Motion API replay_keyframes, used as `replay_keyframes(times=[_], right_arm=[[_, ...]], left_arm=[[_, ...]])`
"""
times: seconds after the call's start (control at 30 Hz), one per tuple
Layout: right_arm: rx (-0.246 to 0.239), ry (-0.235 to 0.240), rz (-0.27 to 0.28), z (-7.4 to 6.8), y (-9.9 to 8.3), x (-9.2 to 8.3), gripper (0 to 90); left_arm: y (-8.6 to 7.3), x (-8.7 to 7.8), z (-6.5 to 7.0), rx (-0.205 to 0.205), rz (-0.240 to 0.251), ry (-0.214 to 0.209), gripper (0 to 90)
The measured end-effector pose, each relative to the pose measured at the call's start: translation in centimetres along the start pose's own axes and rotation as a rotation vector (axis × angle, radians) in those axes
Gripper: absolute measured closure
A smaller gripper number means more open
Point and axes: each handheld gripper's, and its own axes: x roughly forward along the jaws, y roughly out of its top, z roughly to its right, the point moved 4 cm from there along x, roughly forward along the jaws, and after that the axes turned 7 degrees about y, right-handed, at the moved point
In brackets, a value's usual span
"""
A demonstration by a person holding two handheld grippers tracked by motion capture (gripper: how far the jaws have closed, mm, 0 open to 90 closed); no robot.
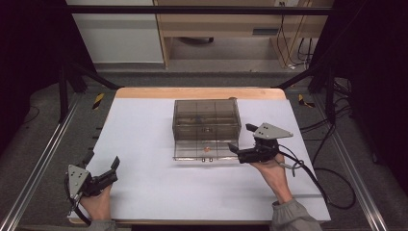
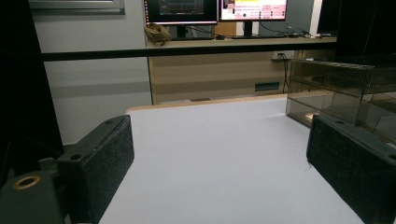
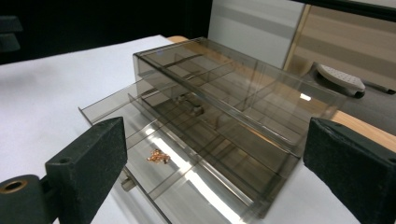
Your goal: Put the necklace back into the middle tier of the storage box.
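Two grippers are on the desk, and one clear smoky plastic drawer box (image 1: 206, 119) stands just behind its middle. Its lower drawer (image 1: 206, 150) is pulled out toward the near edge, with a small copper-coloured piece (image 3: 159, 156) lying in one compartment and two small knobs on its front.

Handling: the box looks light, rigid and thin-walled, likely slippery on the white cover and liable to slide or crack under a hard pinch. The drawer is best taken by a front knob or pushed squarely on its front wall. The copper piece appears tiny and light; it may shift if the drawer is jolted.

Right gripper (image 1: 244, 141): just beside the box's right front corner, pointing at the drawer's right end. Jaws wide apart, nothing between the pads, touching nothing that I can make out.

Left gripper (image 1: 103, 167): near the desk's near-left corner, well apart from the box. Jaws wide apart, released, resting over bare cover.
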Motion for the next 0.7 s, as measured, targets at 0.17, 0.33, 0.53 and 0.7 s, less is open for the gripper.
replay_keyframes(times=[0.17,0.33,0.53,0.7], right_arm=[[0.038,-0.037,0.046,1.2,-0.5,-2.1,7.1],[0.089,-0.056,0.086,2.4,-1.5,-4.2,7.4],[0.126,-0.110,0.104,3.6,-3.0,-6.5,7.5],[0.153,-0.152,0.117,4.1,-4.3,-8.0,7.6]], left_arm=[[0.0,0.0,0.0,0.001,-0.002,0.000,7.4],[0.0,0.0,0.0,0.002,-0.001,0.001,7.4],[0.0,0.0,0.0,0.005,0.000,0.001,7.3],[0.0,0.0,0.0,0.003,0.000,0.001,7.3]])
